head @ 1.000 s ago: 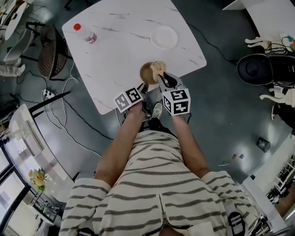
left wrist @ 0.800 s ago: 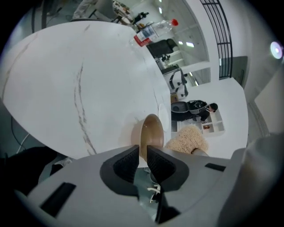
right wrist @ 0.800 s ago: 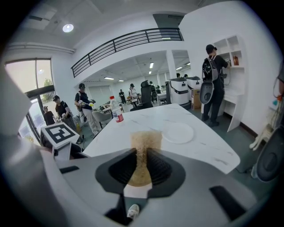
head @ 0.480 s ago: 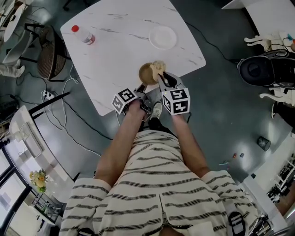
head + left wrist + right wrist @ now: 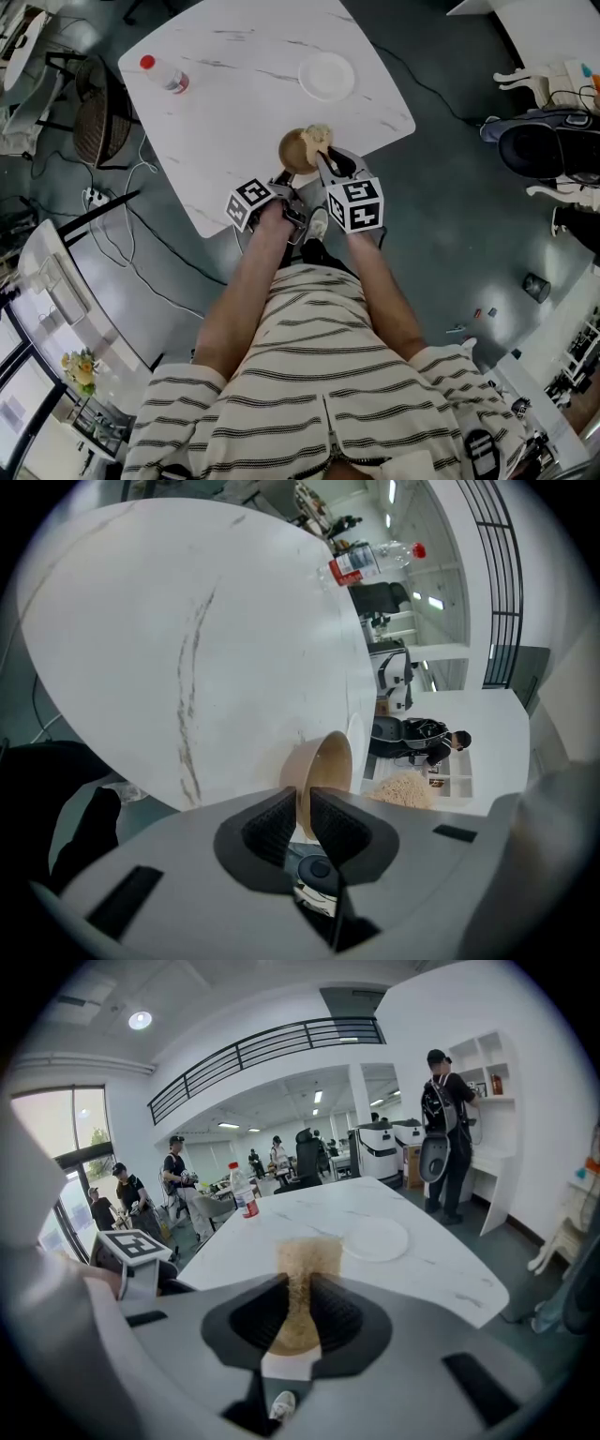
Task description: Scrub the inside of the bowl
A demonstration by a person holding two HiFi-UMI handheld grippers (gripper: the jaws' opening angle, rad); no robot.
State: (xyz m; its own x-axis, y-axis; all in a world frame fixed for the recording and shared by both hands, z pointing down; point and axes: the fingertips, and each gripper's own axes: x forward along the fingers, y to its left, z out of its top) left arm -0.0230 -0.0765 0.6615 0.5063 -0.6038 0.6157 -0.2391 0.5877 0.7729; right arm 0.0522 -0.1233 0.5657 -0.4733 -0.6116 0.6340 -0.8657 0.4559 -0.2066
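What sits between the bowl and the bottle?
Nothing; the head view shows only bare table between bowl and bottle.

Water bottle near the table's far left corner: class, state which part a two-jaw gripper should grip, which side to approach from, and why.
Probably the labelled middle of the bottle, coming in level from the near side over the table. It stands upright with a round body; the red cap offers little surface.

The table [image 5: 253, 84] is viewed steeply from overhead; table and bowl [image 5: 293, 151] are shared, close up, by both gripper views.
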